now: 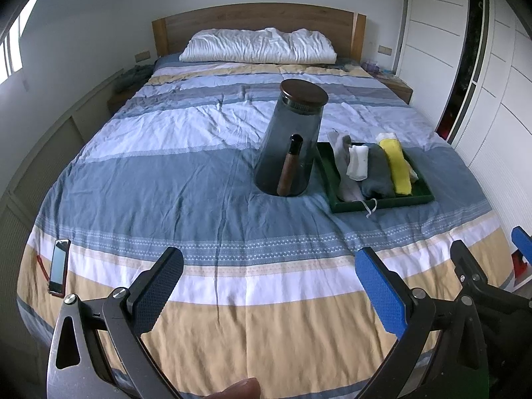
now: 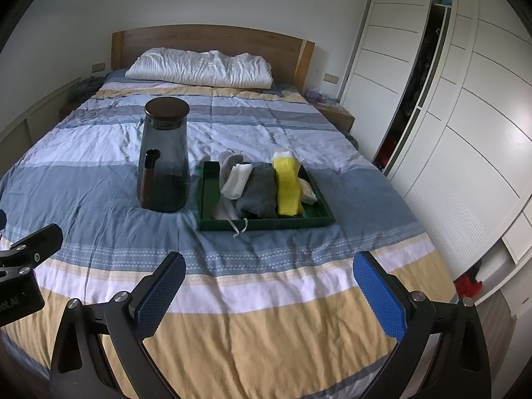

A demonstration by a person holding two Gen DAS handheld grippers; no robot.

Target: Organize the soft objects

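Right now both hand-held grippers, left (image 1: 269, 286) and right (image 2: 269, 291), are hovering wide open and empty above the bed (image 2: 232, 299). Rolled soft cloths (image 2: 259, 193) are lying in the green tray (image 2: 266, 224); approaching low and pinching one roll mid-length seems wisest.

Cloth, smoked glass and wood on a rumpled bed

The striped blue, white and tan cotton bedspread (image 2: 252, 286) looks matt and creased; the smoky grey glass jug (image 2: 163, 166) is glossy under a smooth brown wooden lid (image 2: 167, 109); fuzzy yellow cloth (image 2: 288, 188) lies in the dark green matt tray (image 2: 266, 223).
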